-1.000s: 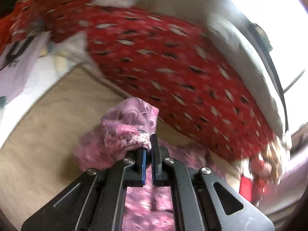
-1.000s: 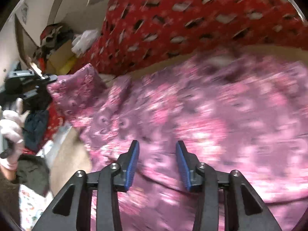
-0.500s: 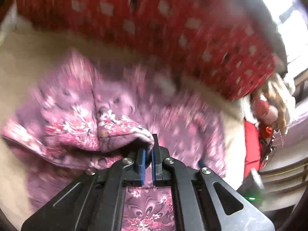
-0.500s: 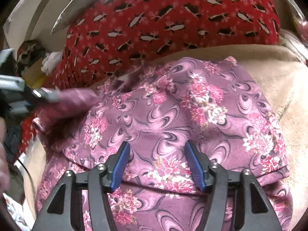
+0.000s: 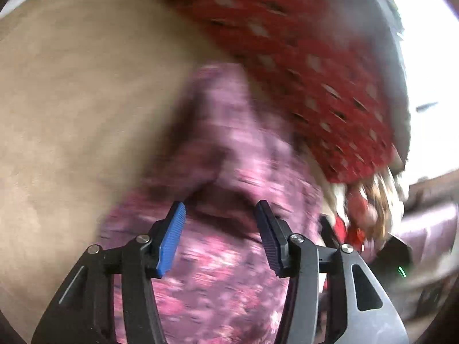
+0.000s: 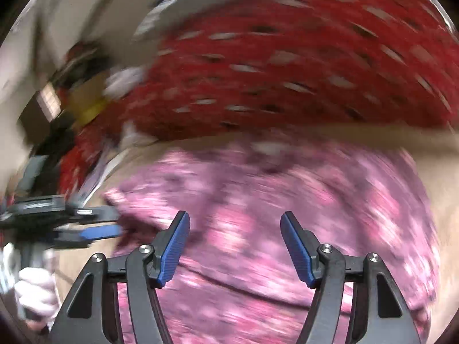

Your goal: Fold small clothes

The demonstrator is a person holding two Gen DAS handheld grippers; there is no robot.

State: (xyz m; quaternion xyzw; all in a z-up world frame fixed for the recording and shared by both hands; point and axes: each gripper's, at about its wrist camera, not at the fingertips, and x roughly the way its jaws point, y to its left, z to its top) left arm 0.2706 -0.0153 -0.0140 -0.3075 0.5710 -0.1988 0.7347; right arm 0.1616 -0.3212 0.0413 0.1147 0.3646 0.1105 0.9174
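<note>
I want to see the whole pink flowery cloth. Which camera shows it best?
The right wrist view: the pink flowery cloth spreads wide there, most edges visible, though blurred. The left wrist view shows only a narrower, blurred strip of it.

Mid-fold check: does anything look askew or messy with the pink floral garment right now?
Nothing clearly wrong, though both views are motion-blurred. The pink floral garment lies on the beige surface with a raised ridge ahead of the open left gripper. The right gripper is open above it, holding nothing.
</note>
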